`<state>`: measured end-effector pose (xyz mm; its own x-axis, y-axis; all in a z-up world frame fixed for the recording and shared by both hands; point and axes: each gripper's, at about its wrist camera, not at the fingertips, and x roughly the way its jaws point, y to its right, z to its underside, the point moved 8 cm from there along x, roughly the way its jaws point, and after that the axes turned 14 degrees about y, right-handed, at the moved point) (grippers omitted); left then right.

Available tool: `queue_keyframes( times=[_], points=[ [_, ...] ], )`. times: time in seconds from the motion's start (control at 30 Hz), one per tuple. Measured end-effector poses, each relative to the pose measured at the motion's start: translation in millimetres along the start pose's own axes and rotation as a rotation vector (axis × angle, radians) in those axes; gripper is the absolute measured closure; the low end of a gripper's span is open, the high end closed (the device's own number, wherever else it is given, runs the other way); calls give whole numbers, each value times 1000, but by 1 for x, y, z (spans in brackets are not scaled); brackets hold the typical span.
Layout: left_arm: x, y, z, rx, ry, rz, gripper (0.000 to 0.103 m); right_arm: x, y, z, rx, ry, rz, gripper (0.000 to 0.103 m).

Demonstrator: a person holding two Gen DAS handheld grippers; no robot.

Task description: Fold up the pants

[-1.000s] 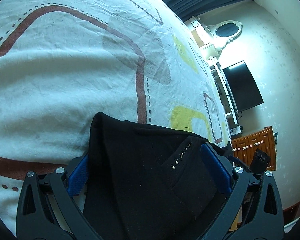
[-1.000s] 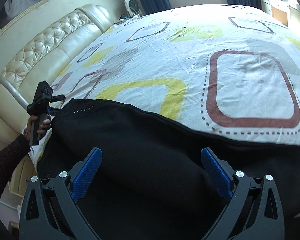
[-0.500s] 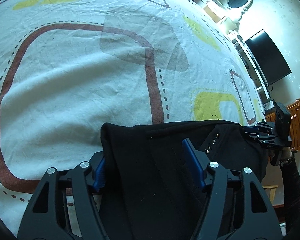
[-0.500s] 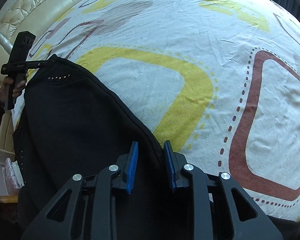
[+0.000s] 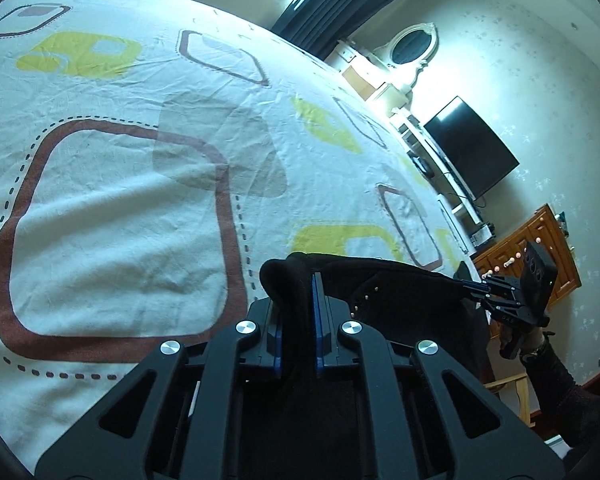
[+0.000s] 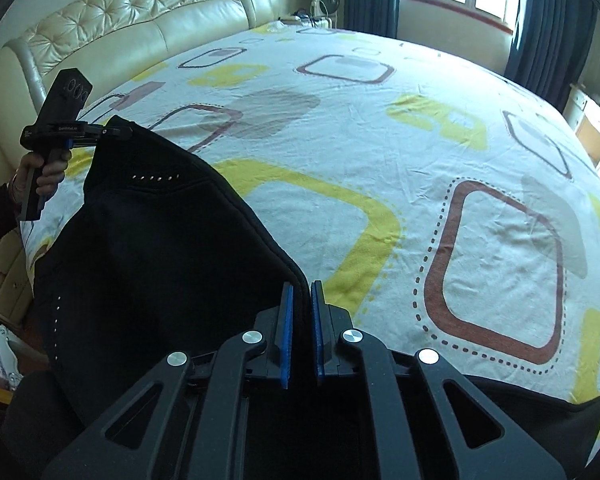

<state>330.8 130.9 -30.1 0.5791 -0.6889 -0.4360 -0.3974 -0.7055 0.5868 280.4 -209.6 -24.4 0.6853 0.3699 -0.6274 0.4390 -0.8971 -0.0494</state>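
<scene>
The black pants (image 5: 396, 292) with small studs hang stretched between my two grippers above the bed's near edge. My left gripper (image 5: 296, 280) is shut on one bunched corner of the waist edge. My right gripper (image 6: 301, 286) is shut on the other end of that edge. In the right wrist view the pants (image 6: 160, 248) slope from my fingers up to the left gripper (image 6: 112, 133) at far left. In the left wrist view the right gripper (image 5: 470, 286) holds the far corner at the right.
The bed (image 6: 380, 140) with a white sheet of yellow and brown squares fills both views. A cream tufted headboard (image 6: 120, 28) is at the back left. A TV (image 5: 470, 152), white dresser and wooden cabinet (image 5: 532, 256) stand by the wall at right.
Both grippers went from open around the pants' edge to shut on it, then lifted it. The pants now hang taut between them, and the views show more of the room.
</scene>
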Motion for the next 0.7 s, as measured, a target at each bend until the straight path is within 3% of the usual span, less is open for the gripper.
queue_keyframes(
  times=[0.2,0.33,0.4,0.5,0.63,0.7],
  points=[
    [-55,37,31,8,38,78,93,-52,-47,39,-95,61,23,95],
    [-91,40,70,-10,40,60,93,-60,-73,84,-125,22,12,94],
    [-104,32,90,-35,34,33,87,-60,-82,106,-143,-9,8,94],
    [-118,17,121,-97,11,-23,77,-62,-92,129,-116,-31,-10,85],
    [-130,-6,165,-185,-49,-138,67,-68,-101,146,-14,-88,-85,46],
    [-138,-14,182,-241,-54,-172,63,-76,-103,150,26,-102,-102,46]
  ],
)
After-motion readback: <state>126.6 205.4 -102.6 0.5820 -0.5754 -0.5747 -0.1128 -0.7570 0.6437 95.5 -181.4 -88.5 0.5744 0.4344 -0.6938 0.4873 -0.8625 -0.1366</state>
